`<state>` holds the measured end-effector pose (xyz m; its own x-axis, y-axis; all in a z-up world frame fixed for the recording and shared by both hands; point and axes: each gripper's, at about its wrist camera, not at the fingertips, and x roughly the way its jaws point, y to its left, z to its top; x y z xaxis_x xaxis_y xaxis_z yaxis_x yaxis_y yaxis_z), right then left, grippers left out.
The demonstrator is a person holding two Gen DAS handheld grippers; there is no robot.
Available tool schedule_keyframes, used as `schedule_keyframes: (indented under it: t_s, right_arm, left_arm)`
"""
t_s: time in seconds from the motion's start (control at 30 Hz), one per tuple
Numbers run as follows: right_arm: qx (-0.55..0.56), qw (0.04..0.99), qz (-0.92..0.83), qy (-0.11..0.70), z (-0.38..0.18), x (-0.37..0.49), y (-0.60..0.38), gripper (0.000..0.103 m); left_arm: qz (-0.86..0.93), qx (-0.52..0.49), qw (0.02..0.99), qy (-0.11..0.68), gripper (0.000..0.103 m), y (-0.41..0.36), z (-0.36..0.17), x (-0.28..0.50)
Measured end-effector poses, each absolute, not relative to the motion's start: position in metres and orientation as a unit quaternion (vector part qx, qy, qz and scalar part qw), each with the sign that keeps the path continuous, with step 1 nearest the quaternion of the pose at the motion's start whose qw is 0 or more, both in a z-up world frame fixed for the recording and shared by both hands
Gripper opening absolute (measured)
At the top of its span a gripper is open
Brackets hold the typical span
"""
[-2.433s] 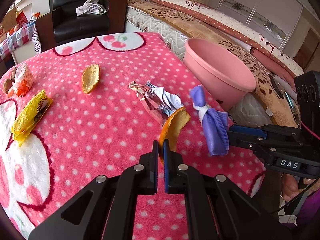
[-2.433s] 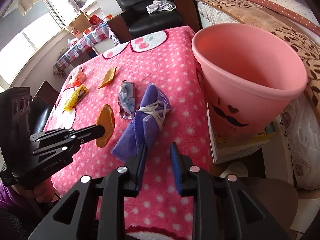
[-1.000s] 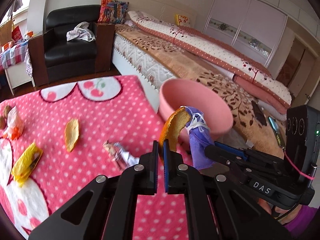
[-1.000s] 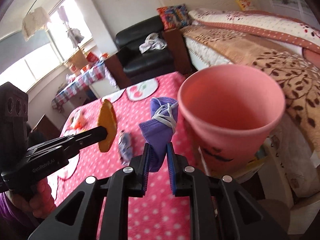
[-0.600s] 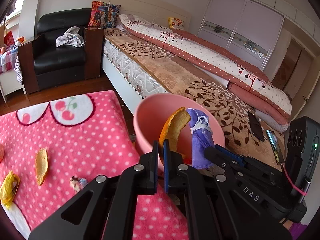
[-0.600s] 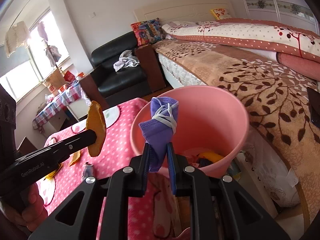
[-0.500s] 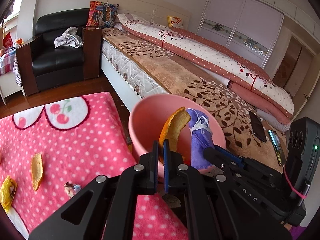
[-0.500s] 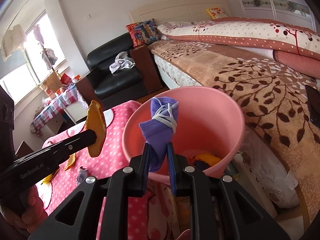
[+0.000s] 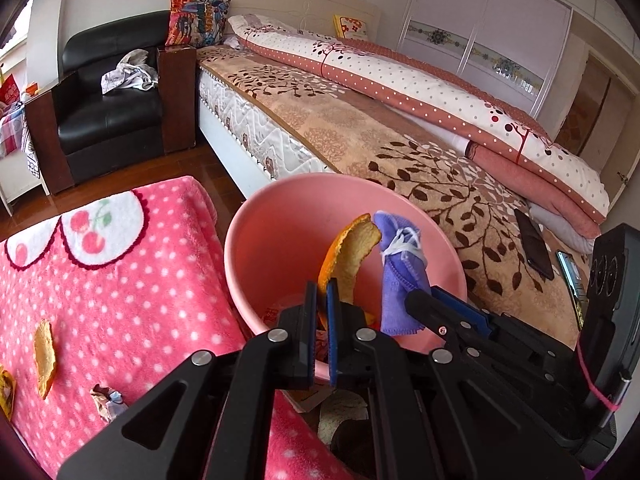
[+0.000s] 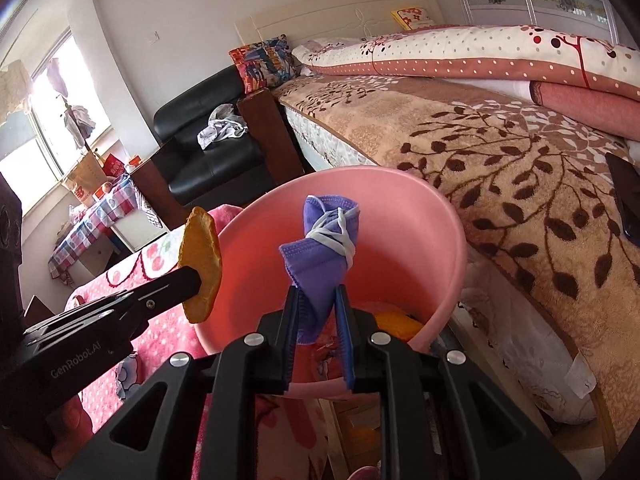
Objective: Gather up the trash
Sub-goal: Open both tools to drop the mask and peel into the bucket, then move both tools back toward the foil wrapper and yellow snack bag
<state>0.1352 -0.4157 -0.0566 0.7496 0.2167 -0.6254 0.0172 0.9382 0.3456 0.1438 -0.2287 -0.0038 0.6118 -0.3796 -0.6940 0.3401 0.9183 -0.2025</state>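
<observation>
Both tools have just travelled off the pink dotted surface [image 9: 132,280] and now hang over the pink bin [image 9: 280,216], which stands between that surface and the bed [image 9: 360,140]. A couple of seconds ago the two pieces were being lifted from among the litter; now the bin's mouth fills the middle of both views.

The left tool [image 9: 320,300] is closed almost fully, its jaws nipping the lower end of an orange peel [image 9: 352,256] that stands up above the bin's opening. In the right wrist view the same peel [image 10: 202,264] sits over the bin's near-left rim [image 10: 240,224], so it may be close to the edge rather than well inside.

The right tool [image 10: 316,300] is closed to a narrow gap on a purple mask [image 10: 324,248], bundled with its white straps. The mask juts up over the middle of the opening. Compared with a moment ago the jaws look slightly wider apart, which suggests the release is starting, though the mask is still held.

Trash already lies in the bin's bottom. What remains for this pair is to let go, probably with the left tool nudged further inward first. A second peel [image 9: 43,352], a crumpled wrapper [image 9: 107,398] and a yellow packet [image 9: 5,392] are still on the surface, so further trips look necessary.
</observation>
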Motion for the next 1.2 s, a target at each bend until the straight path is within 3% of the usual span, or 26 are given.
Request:
schedule_keyframes:
  t_s: [0.13, 0.27, 0.33, 1.2]
  right_arm:
    - [0.173, 0.918, 0.053, 0.352, -0.06, 0.137, -0.418, 0.022]
    - [0.175, 0.918, 0.053, 0.351, -0.06, 0.135, -0.419, 0.024]
    - [0.172, 0.919, 0.052, 0.35, -0.059, 0.133, -0.418, 0.025]
    - [0.158, 0.929, 0.088, 0.322, -0.024, 0.07, -0.371, 0.03]
  left_arm:
    - [-0.192, -0.023, 0.896, 0.4, 0.005, -0.23, -0.006, 0.146]
    - [-0.192, -0.029, 0.896, 0.4, 0.024, -0.228, -0.003, 0.147]
    - [-0.194, -0.03, 0.896, 0.398, 0.029, -0.227, 0.0, 0.147]
    - [-0.167, -0.045, 0.92, 0.35, 0.029, -0.162, 0.037, 0.076]
